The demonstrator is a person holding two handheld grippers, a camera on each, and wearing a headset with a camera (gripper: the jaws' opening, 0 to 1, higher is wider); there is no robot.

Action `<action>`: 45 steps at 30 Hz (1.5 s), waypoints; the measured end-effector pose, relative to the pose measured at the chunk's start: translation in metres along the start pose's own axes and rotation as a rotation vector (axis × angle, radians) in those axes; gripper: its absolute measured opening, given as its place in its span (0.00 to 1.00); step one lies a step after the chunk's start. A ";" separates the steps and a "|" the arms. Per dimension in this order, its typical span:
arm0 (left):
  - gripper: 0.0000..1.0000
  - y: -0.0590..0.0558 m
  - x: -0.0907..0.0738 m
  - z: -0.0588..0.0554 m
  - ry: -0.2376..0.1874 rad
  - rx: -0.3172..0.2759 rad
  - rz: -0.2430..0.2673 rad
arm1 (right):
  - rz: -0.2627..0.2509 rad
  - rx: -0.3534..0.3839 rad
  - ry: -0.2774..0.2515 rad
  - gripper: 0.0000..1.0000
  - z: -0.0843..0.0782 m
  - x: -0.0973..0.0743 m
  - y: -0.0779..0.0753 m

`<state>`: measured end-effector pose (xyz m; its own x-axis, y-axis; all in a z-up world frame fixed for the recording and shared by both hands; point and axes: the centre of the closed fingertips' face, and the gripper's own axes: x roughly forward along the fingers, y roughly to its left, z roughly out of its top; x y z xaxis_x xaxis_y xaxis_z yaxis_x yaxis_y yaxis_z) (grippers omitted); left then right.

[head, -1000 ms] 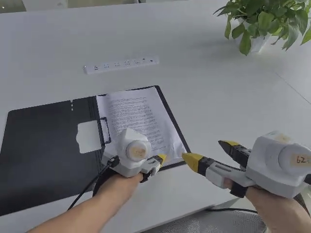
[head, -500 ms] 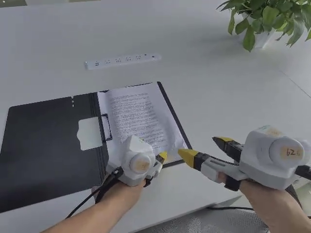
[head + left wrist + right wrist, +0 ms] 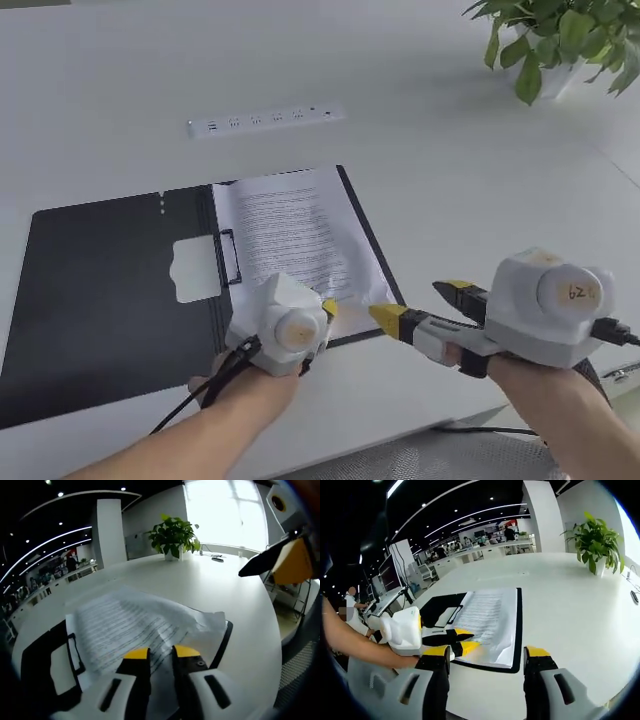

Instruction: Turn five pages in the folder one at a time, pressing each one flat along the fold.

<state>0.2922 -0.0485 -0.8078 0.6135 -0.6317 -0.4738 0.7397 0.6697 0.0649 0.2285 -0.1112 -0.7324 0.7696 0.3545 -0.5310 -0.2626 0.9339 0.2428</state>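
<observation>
A black folder lies open on the white table, with its stack of printed pages on the right half. My left gripper sits at the near edge of the top page, jaws shut on it. The page looks rumpled and its near right corner stands lifted. My right gripper hovers open just right of that corner, off the folder's near right corner. In the right gripper view the left gripper is on the page's edge, ahead of the open right gripper.
A white power strip lies beyond the folder. A potted plant stands at the far right. A metal clip and a white label sit by the fold. The table's near edge is close below both hands.
The left gripper has crept forward onto the page's near edge. The right gripper has come slightly left toward the folder's corner. The head camera has tilted a little.
</observation>
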 end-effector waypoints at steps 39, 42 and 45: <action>0.06 0.001 0.002 -0.001 0.006 -0.024 0.028 | -0.056 0.145 0.116 0.08 -0.035 0.052 -0.020; 0.06 0.001 0.001 -0.001 0.006 -0.027 0.029 | -0.070 0.156 0.124 0.05 -0.037 0.052 -0.023; 0.06 0.001 0.001 -0.001 0.007 -0.029 0.030 | -0.070 0.166 0.105 0.00 -0.035 0.051 -0.023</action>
<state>0.2936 -0.0481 -0.8093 0.6329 -0.6086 -0.4786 0.7130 0.6991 0.0538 0.2539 -0.1129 -0.7937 0.7154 0.3003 -0.6309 -0.1046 0.9388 0.3282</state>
